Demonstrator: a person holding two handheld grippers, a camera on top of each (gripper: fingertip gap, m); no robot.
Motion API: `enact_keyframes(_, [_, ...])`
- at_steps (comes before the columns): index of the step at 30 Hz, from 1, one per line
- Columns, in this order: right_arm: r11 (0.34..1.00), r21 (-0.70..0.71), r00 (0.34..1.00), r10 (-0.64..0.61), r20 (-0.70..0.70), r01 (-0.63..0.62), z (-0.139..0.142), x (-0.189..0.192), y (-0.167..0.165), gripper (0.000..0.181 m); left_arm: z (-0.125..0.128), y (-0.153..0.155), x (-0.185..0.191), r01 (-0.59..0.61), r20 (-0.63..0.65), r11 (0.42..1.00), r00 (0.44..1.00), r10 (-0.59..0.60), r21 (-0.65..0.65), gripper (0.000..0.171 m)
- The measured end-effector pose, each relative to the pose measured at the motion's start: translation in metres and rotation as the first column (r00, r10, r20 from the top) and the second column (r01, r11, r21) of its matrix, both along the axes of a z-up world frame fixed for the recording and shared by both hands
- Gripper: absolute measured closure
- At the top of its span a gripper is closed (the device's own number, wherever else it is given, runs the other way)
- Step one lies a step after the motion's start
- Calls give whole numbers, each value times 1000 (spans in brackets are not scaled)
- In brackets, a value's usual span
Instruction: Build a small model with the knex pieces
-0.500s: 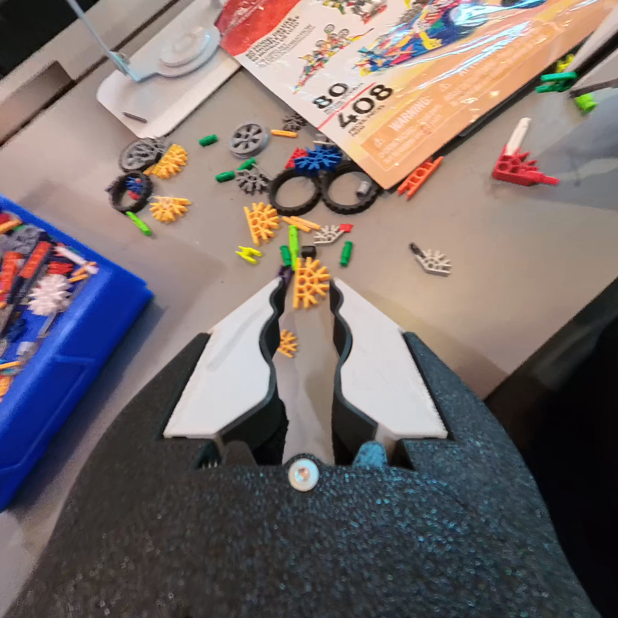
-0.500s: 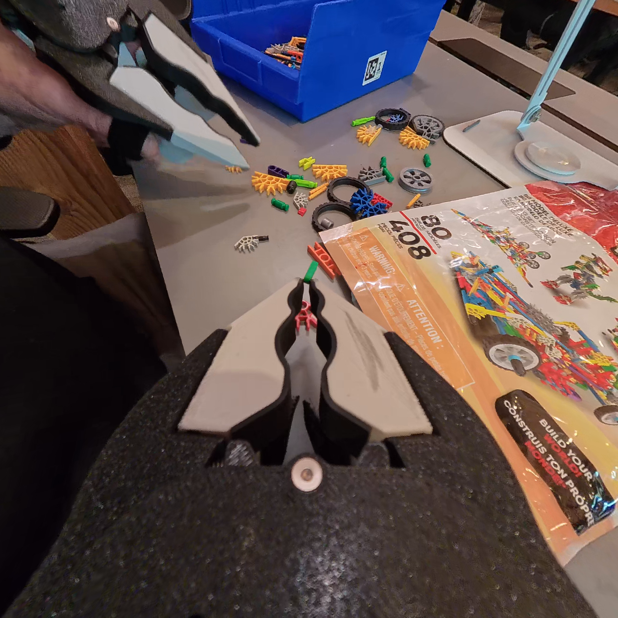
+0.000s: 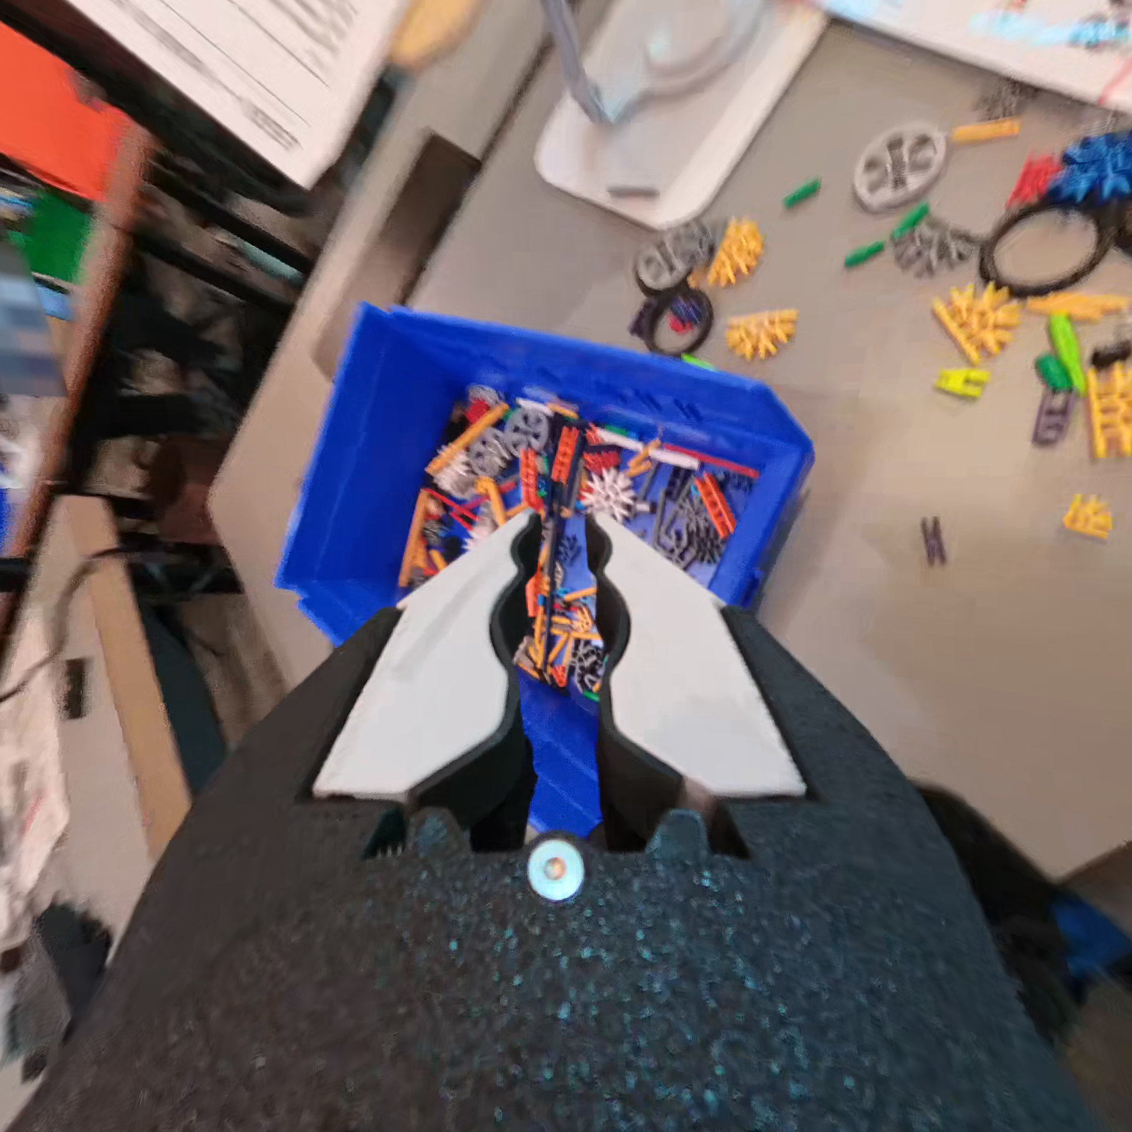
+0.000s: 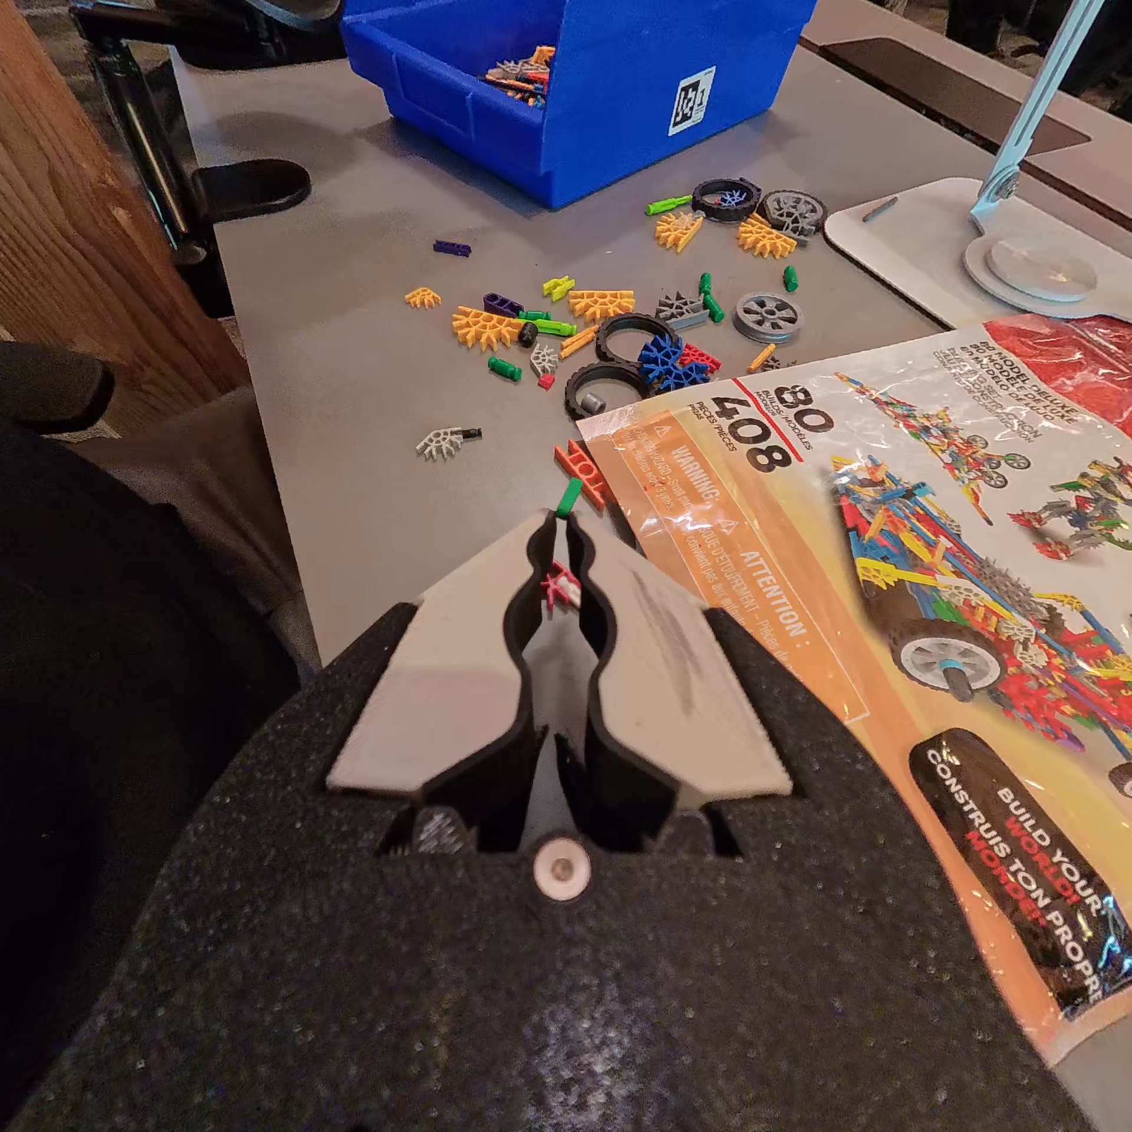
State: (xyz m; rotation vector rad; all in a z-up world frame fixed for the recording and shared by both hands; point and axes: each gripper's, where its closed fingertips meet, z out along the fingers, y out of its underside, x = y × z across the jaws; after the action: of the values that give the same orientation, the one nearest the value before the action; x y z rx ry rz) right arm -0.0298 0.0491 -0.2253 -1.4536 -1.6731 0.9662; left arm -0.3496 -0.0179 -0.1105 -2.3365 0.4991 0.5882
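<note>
Left tongs (image 3: 562, 520) over bin (image 3: 380, 429); right tongs (image 4: 558, 517) pinch green rod (image 4: 568, 496)

Printed writing covers the plastic bag (image 4: 857, 551); the blue bin (image 4: 612, 92) bears a coded sticker (image 4: 691, 100).

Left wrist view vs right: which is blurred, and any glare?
Left wrist view: motion blur smears the shelves at left and the loose pieces at right; the blue bin and left gripper stay fairly sharp. Right wrist view: sharp, with glare streaks on the plastic bag beside the right gripper.
</note>
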Motion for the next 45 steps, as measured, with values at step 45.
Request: enact_keyframes(45, [999,-3,991,-49,121,50,-19,-3,7,180,-149,70,-59,369,299,831,919,-258,-417,138])
